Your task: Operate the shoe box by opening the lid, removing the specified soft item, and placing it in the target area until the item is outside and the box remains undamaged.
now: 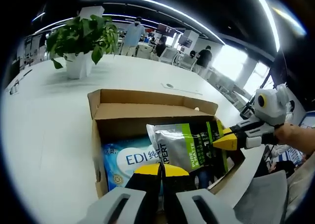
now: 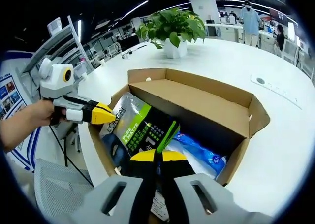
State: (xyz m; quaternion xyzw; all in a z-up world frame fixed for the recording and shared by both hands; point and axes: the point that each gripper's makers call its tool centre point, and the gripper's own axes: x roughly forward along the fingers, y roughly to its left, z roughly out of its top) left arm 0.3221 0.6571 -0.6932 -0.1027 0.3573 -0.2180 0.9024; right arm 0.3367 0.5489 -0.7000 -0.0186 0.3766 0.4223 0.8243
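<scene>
Both hand-held grippers, left (image 1: pixel 161 169) and right (image 2: pixel 158 156), pinched the grey-green pouch (image 1: pixel 189 145) in the open shoe box (image 1: pixel 147 103).

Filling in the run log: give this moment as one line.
box: open | pouch: in box, both grippers at it | left gripper: shut on pouch | right gripper: shut on pouch | table

Bg items, office scene
White table (image 1: pixel 49 130); potted plant (image 1: pixel 81 42) in white pot at far end. People (image 1: pixel 133 34) standing w/ others seated beyond. Grey mesh chair (image 2: pixel 56 189) beside table edge.
</scene>
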